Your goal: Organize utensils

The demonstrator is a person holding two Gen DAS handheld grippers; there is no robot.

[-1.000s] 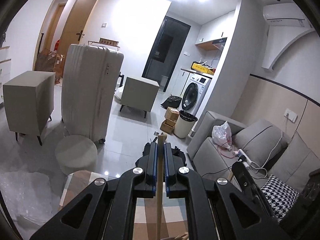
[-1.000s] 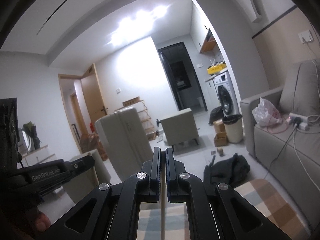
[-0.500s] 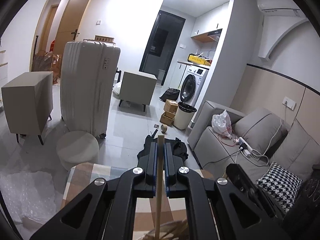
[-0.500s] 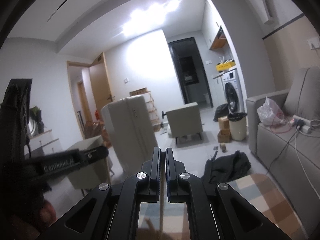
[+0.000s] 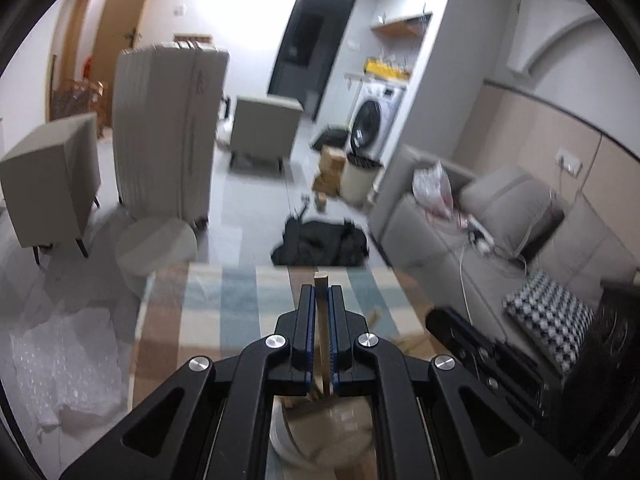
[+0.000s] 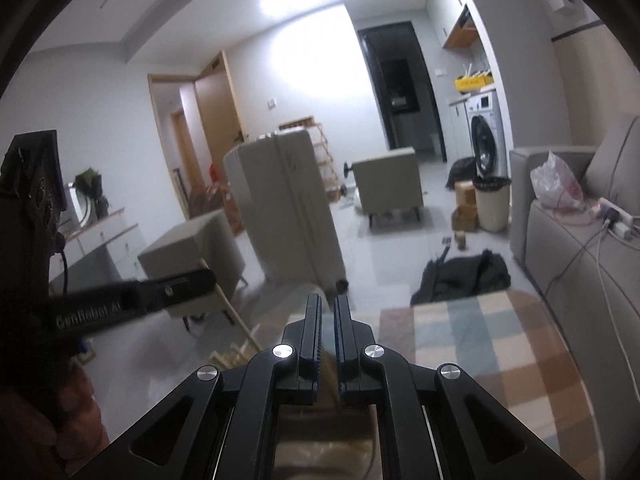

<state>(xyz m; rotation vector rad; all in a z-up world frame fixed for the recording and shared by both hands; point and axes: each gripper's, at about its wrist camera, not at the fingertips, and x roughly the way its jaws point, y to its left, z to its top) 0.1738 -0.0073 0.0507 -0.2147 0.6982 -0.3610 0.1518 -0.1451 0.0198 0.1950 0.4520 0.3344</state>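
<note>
**A:** Where's the wooden stick [image 5: 321, 320] at? Binned yet?

**B:** Nope, left tongs [image 5: 321, 296] are clenched on it, hovering over the white holder [image 5: 280, 436] on the checked worktop [image 5: 224, 308]. Right tongs [image 6: 327, 314] are slightly parted over another stick [image 6: 329, 364]; can't tell if they're gripping. Most sorting looks left.

Upright suitcase [image 5: 168, 128], grey sofa [image 5: 500, 216]
</note>
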